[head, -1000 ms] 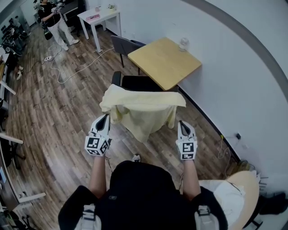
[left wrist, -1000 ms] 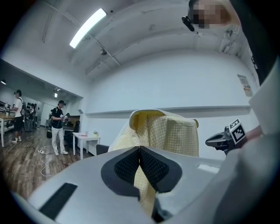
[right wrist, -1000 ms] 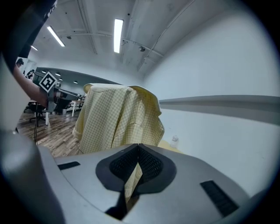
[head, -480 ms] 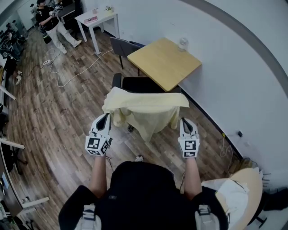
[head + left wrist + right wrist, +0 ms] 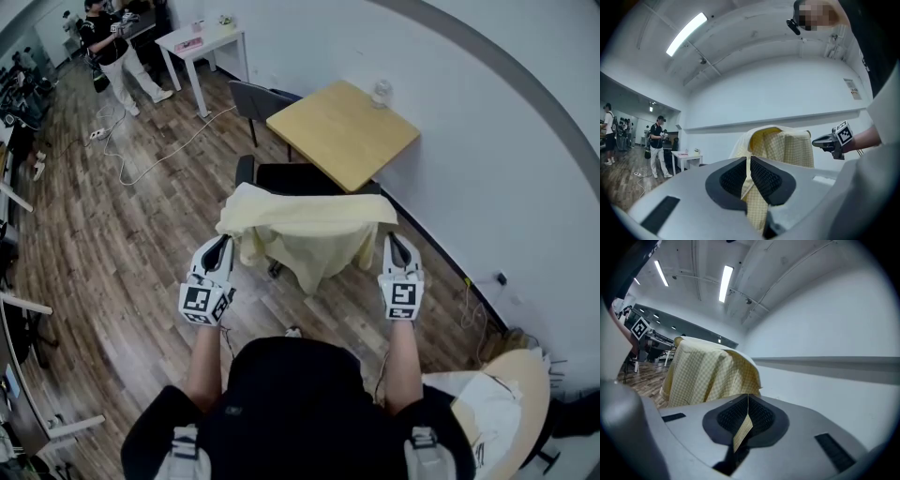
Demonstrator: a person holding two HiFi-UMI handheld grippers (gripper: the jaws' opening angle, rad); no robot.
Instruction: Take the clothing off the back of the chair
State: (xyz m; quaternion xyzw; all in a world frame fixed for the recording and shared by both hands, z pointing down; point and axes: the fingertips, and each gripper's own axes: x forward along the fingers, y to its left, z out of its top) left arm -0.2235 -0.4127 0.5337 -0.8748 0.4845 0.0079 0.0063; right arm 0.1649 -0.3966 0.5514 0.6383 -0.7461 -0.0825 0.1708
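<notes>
A pale yellow checked garment [image 5: 305, 230] hangs spread in the air between my two grippers, in front of a black chair [image 5: 300, 176]. My left gripper [image 5: 221, 246] is shut on the garment's left edge; the cloth [image 5: 780, 147] runs from between its jaws up and away. My right gripper [image 5: 393, 243] is shut on the right edge, and a corner of the checked cloth [image 5: 743, 430] sticks out between its pads. The cloth's middle sags toward the floor and hides most of the chair's back.
A wooden table [image 5: 343, 129] stands right behind the chair against the white wall [image 5: 487, 141]. A second dark chair [image 5: 258, 97] and a white desk [image 5: 206, 39] lie further back. A person [image 5: 112, 52] stands far left. Cables [image 5: 141, 155] trail on the wood floor.
Both grippers have carried the garment slightly right and nearer to me; the right gripper has moved outward, stretching the cloth wider. The person in the background has shifted.
</notes>
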